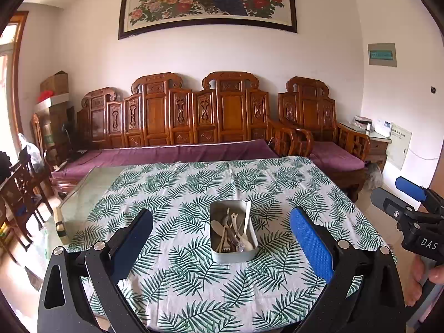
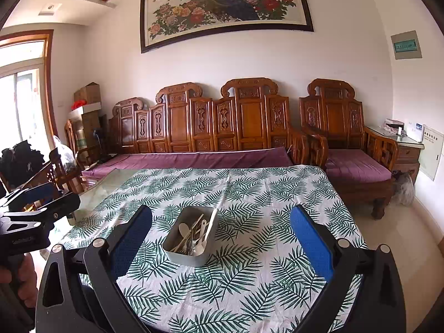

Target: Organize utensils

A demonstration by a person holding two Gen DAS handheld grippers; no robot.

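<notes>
While both hang above the leaf-print tablecloth [image 1: 194, 277], the left gripper [image 1: 220, 230] and right gripper [image 2: 220, 230] have their blue-padded fingers spread wide, grasping nothing. Between them sits a grey rectangular metal tin [image 1: 232, 255] holding pale spoons and wooden utensils [image 1: 236, 233] in a jumble.
</notes>
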